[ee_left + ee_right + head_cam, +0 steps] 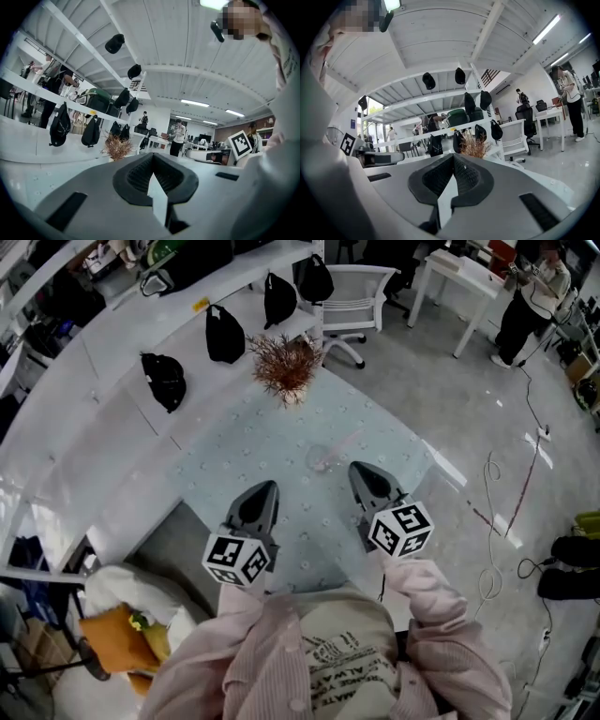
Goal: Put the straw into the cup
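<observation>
In the head view a clear cup stands on the pale glass table, faint against the surface. A thin pale straw slants up and to the right from it; I cannot tell whether its end sits inside the cup. My left gripper and right gripper hover side by side nearer me than the cup, apart from it. Both point roughly level, away from me. In each gripper view the ribbed pads meet at the tip with nothing between them. Neither gripper view shows the cup or straw.
A dried brown plant stands at the table's far edge. Black bags hang along the white shelf on the left. A white chair is behind the table. Cables lie on the floor at right. A person stands far right.
</observation>
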Demonstrator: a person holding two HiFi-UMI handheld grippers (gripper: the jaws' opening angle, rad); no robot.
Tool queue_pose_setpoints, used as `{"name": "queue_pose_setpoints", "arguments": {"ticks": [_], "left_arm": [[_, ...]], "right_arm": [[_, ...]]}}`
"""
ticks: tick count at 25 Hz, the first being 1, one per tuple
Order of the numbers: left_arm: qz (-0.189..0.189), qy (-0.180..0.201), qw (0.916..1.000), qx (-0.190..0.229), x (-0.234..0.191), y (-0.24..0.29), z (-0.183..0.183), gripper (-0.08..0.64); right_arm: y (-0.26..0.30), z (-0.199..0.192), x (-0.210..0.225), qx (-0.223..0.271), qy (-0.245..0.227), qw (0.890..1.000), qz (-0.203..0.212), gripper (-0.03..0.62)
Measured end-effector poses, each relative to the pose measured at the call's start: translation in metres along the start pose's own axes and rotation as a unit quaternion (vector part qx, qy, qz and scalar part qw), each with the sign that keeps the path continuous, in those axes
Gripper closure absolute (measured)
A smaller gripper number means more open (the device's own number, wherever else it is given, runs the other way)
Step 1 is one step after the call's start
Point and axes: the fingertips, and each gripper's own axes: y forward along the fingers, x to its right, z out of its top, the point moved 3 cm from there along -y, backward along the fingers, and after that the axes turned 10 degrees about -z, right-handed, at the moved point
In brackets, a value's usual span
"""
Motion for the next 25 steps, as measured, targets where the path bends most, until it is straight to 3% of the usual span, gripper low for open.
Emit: {"name": "queue_pose_setpoints", "arguments": {"ticks": [9, 25], "left_arm": [[0.02, 0.017, 0.9996, 0.01, -0.009, -0.009, 0.013, 0.561], [0.045, 0.018, 0.9988, 0.007, -0.021, -0.012, 0.012, 0.56]], "right_arm": [[-0.003, 0.022, -0.004, 0.024, 0.004, 1.0, 0.0, 0.592], [-0.003, 0.025, -0.003, 0.036, -0.011, 0.999, -0.012, 0.592]]}}
